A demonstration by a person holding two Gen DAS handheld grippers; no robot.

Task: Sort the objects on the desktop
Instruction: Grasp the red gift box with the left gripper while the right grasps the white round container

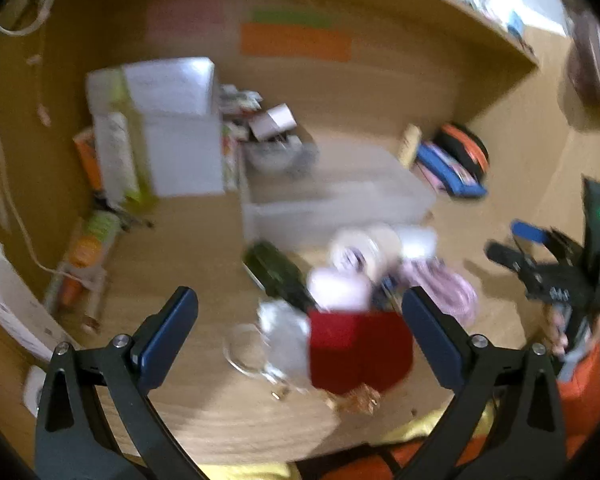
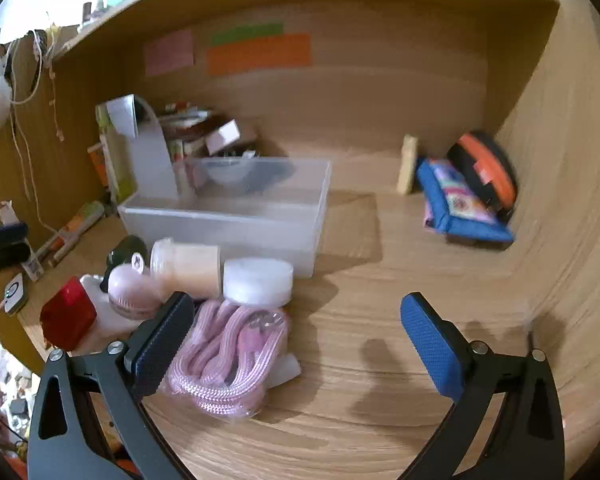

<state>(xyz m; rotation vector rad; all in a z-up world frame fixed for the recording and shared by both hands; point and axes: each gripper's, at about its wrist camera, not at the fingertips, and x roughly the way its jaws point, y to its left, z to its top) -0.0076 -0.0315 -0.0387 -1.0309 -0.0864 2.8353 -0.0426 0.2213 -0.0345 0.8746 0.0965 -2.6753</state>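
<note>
A clear plastic bin (image 2: 236,216) stands mid-desk; it also shows blurred in the left wrist view (image 1: 340,204). In front of it lies a heap: a red box (image 2: 68,314) (image 1: 360,344), a pink round case (image 2: 130,290), a beige jar (image 2: 186,264), a white round tub (image 2: 258,280), a dark green object (image 2: 126,252) (image 1: 278,270) and a bagged pink cord (image 2: 228,364) (image 1: 448,288). My left gripper (image 1: 300,324) is open above the heap, over the red box. My right gripper (image 2: 296,332) is open, its left finger beside the cord. The right gripper also shows in the left wrist view (image 1: 512,240).
White boxes and books (image 1: 156,128) stand at the back left. A blue pouch (image 2: 460,204) and an orange-black round case (image 2: 488,168) lie in the back right corner by the side wall. Sticky notes (image 2: 260,52) are on the back wall. A clear glass item (image 1: 260,344) lies near the desk's front edge.
</note>
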